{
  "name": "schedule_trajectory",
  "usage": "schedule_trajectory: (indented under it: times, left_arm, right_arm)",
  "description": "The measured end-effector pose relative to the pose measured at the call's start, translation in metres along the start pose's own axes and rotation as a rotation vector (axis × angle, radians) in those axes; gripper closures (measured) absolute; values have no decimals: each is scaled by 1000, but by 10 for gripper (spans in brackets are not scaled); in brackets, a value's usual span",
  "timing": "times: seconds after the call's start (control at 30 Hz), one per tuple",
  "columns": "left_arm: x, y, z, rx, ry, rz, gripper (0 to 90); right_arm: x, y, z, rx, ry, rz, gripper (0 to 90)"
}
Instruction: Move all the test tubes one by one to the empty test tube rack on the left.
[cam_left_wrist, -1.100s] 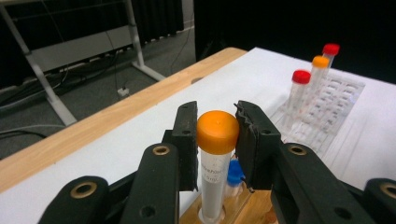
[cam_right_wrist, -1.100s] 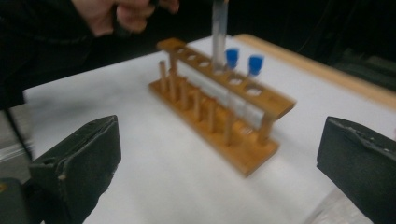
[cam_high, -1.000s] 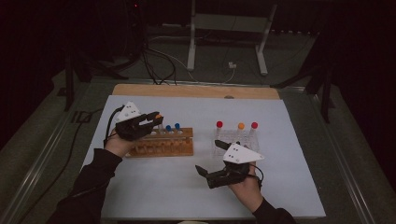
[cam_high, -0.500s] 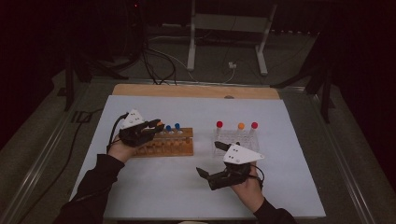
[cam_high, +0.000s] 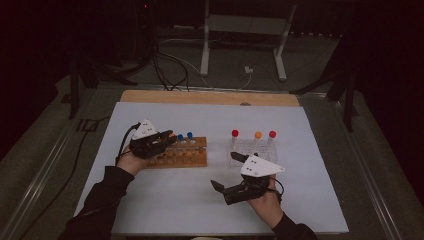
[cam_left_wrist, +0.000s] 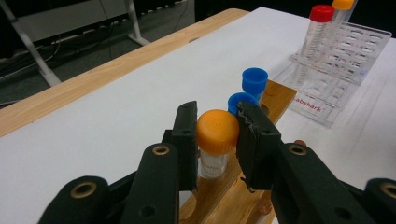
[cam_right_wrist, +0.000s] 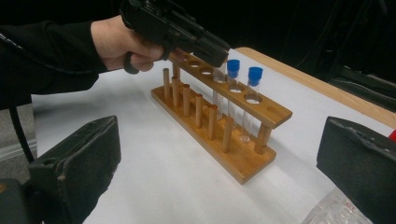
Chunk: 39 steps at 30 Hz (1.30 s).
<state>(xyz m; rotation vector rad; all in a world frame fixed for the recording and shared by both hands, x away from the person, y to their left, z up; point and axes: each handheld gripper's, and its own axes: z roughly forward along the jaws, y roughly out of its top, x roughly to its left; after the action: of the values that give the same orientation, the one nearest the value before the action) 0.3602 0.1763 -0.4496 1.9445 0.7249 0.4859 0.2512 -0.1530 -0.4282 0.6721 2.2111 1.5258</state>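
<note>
In the left gripper view we see the left gripper (cam_left_wrist: 216, 135) with its two jaws closed on the orange cap (cam_left_wrist: 217, 132) of a tube (cam_left_wrist: 212, 163). The pads press on both sides of the cap, and the tube hangs between them, upright, over the wooden rack (cam_left_wrist: 224, 200). We cannot tell if its bottom end is in a hole of the rack. Just beyond the fingertips stand two blue-capped tubes (cam_left_wrist: 254, 81) in the same rack, one behind the other. Farther away, past these, there is a clear rack (cam_left_wrist: 341, 60) with a red-capped tube (cam_left_wrist: 317, 28) and another orange-capped one beside it.

In the high view the left gripper (cam_high: 167, 137) is over the left part of the wooden rack (cam_high: 192, 161). The right gripper (cam_high: 227, 172) is well apart from it, low over the white sheet (cam_high: 165, 200), just in front of the clear rack (cam_high: 250, 150).

In the right gripper view the jaws of the right gripper (cam_right_wrist: 219, 163) stand wide open, with nothing held between the pads; the wooden rack (cam_right_wrist: 243, 163) is seen beyond them, and the left gripper (cam_right_wrist: 219, 53) with its hand (cam_right_wrist: 123, 44) is above the far end of that rack.
</note>
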Motion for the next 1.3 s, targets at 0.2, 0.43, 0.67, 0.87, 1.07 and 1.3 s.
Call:
schedule_trajectory:
  times: [0.2,0.43,0.67,0.87,1.07,1.3]
  left_arm:
    - [1,-1,-2,-4,-25,-14,675]
    - [0,2,-21,-69,-23,-41,341]
    - [-12,3,-41,-99,-59,-53,146]
    - [-24,0,-56,-127,-111,-60,15]
    - [-34,-6,-64,-132,-119,-47,15]
    - [-35,-9,-68,-128,-125,-47,15]
  right_arm:
    - [-1,0,-2,0,0,1,0]
    - [-9,0,-8,3,-35,5,0]
    - [-34,-1,-20,9,-149,29,0]
    - [-56,-11,-24,42,-235,78,0]
    - [-74,-21,-21,84,-305,151,0]
    - [-89,-30,-17,118,-354,217,205]
